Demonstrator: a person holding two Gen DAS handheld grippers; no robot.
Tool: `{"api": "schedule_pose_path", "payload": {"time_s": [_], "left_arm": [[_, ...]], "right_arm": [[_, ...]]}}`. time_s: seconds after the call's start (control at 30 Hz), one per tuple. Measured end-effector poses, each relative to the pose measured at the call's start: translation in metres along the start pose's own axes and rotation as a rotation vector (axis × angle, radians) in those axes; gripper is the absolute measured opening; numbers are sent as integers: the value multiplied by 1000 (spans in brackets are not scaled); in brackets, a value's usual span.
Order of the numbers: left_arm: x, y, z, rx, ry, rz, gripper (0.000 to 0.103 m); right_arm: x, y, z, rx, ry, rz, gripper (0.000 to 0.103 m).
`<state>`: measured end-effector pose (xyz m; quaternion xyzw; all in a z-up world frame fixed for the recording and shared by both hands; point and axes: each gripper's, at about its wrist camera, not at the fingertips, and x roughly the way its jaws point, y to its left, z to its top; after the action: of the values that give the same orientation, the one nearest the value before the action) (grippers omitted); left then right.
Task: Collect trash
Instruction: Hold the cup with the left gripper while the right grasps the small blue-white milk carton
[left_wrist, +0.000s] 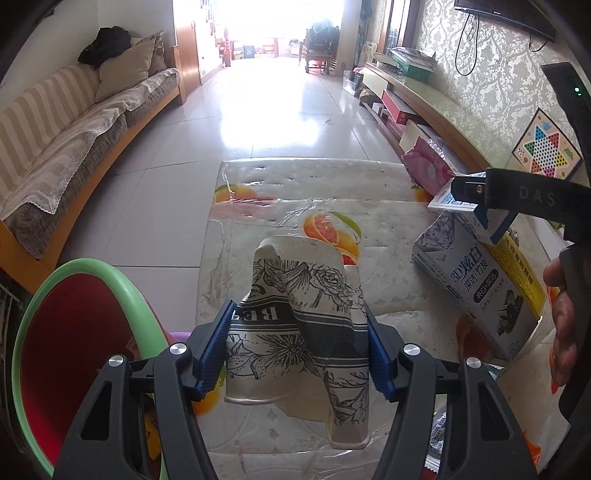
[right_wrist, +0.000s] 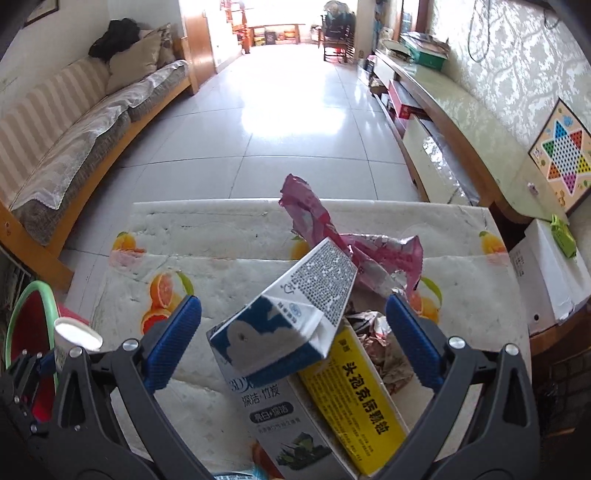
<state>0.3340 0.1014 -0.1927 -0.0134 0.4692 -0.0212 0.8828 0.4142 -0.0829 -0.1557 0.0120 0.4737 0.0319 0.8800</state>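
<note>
Clamping a crushed floral paper cup (left_wrist: 295, 317) between its blue pads, the left gripper (left_wrist: 299, 343) holds it at lower centre of its view, above the table (left_wrist: 388, 221); next it must swing to the green-rimmed bin (left_wrist: 26, 332) at lower left and let go. The right gripper (right_wrist: 291, 339) stands wide apart around a blue-and-white carton (right_wrist: 280, 328) on the box pile, pads not touching; it needs only to close.

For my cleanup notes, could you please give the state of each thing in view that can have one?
Paper cup: crushed, clamped in left gripper.
Right gripper: open around milk carton, pads clear.
Milk carton: tilted, resting on boxes.
Toothpaste box: lying flat.
Yellow box: lying flat.
Pink wrapper: crumpled, torn open.
Bin: open.
</note>
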Motion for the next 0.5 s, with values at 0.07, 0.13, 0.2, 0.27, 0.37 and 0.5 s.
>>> {"api": "schedule_pose_path", "payload": {"time_s": [0.07,0.13,0.2,0.27,0.37,0.5], "left_arm": [[-2,-1,0,4,-5,-4,61],[-4,0,1,5,-10,-9,61],[-7,1,2,2,-17,-11,61],[-9,3,4,0,-24,-11,61],[-10,9,5,-14,-30,-12,61],[-14,8,5,-8,-36,-14,61]], "right_arm": [[8,-5,2,57,18,1,98],[15,-10,2,88,49,18,98],[17,-11,1,100,59,29,85],[18,-12,0,93,70,37,73],[18,-13,-2,72,77,46,58],[11,-14,-3,47,57,82,45]]}}
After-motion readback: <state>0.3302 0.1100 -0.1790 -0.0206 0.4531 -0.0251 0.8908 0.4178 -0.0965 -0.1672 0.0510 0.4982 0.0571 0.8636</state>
